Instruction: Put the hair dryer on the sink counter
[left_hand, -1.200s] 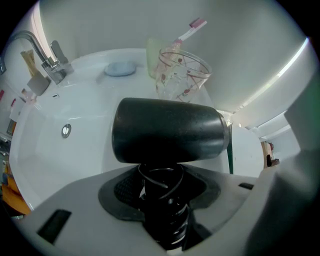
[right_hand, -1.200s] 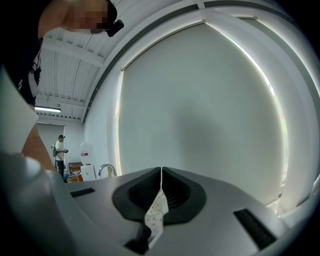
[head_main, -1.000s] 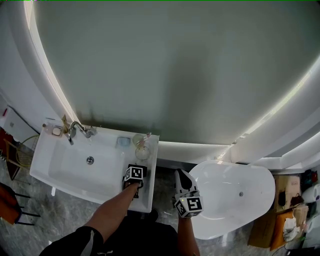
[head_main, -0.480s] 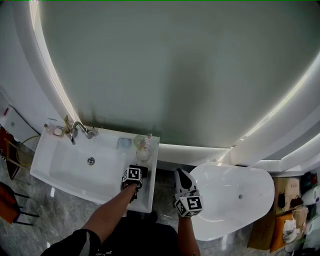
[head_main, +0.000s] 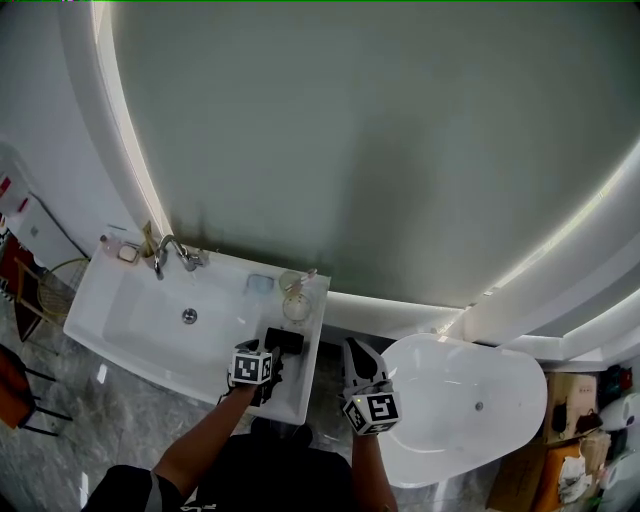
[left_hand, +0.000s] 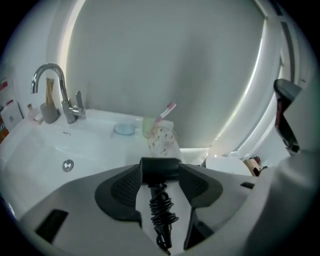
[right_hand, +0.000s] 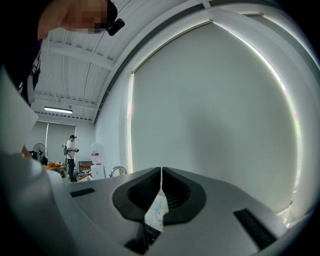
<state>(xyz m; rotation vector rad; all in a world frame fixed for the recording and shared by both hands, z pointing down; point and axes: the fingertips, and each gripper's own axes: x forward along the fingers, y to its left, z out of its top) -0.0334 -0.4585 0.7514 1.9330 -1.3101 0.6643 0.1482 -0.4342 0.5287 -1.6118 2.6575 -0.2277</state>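
Nearest me, my right gripper (right_hand: 161, 172) points up at the wall with its jaws pressed together and nothing between them. It plays no part here.

My left gripper (head_main: 268, 356) is over the near right end of the counter (head_main: 298, 396), jaws spread as wide as they go. In the left gripper view the hair dryer (left_hand: 160, 169) lies on the white surface between the two pads. Its cord is bundled along the handle toward me and its black barrel sits crosswise at the jaw tips. As far as I can see, neither pad is pressing on it.

Just beyond the dryer stands a cup (left_hand: 162, 141) with a toothbrush in it. A soap dish (left_hand: 124, 129) is to its left and the tap (left_hand: 50, 85) is at the far left corner.

I judge the placing done: the dryer rests on the counter, right of the basin. All that remains is to draw the left gripper back without snagging the cord or nudging the dryer into the cup.
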